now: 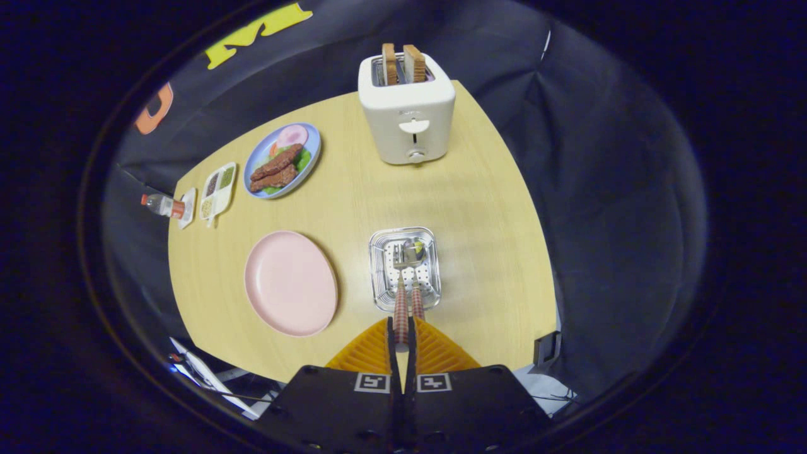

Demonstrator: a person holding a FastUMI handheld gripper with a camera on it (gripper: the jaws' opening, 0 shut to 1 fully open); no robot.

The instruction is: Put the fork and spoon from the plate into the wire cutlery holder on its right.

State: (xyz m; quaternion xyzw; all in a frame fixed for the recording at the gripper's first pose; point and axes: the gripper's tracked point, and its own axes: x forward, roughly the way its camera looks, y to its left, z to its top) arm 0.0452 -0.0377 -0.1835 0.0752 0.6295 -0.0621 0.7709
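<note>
My gripper (401,328) is high above the table, looking down, with its fingers shut on red-checked handles. The fork (400,296) and the spoon (417,296) hang side by side from the fingertips, pointing down and away. Their metal heads lie over the inside of the wire cutlery holder (381,277), just ahead of the fingers. I cannot tell whether the heads touch its perforated bottom. The fork's handle runs between the fingers; the spoon's handle end is hidden by one finger. The pink plate (290,284) sits bare to the left of the holder.
A white toaster (408,116) with two bread slices stands at the table's far edge. A blue plate of food (283,160), a small divided tray (217,189) and a bottle (161,205) lie far left. The table's edge drops off to the holder's right.
</note>
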